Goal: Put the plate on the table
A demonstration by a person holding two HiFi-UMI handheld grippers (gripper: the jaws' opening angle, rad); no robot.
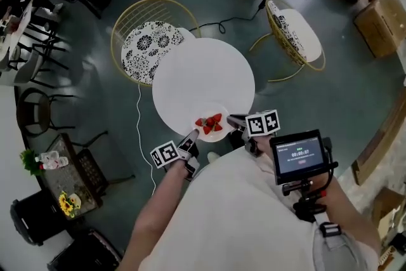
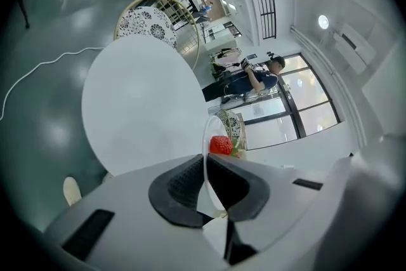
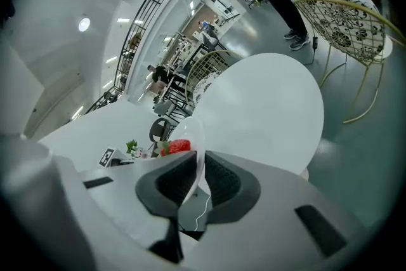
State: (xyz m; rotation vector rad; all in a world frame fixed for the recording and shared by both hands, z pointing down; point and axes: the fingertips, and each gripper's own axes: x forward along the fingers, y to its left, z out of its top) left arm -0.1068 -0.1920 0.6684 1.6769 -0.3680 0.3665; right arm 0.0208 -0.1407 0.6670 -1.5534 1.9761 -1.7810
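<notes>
White plate (image 1: 216,136), red strawberries (image 1: 210,123) heaped on it, and you have it by both sides; your left tool (image 1: 190,140) is clamped on the left rim, your right tool (image 1: 237,120) on the right rim; in both gripper views the thin rim runs pinched between the dark pads (image 2: 181,184), a strawberry just past them. The plate hangs at the near edge of the round white bench (image 1: 203,73), overlapping its rim; whether it touches the top, you can't tell from here; two wire chairs (image 1: 149,41) stand beyond the bench.
</notes>
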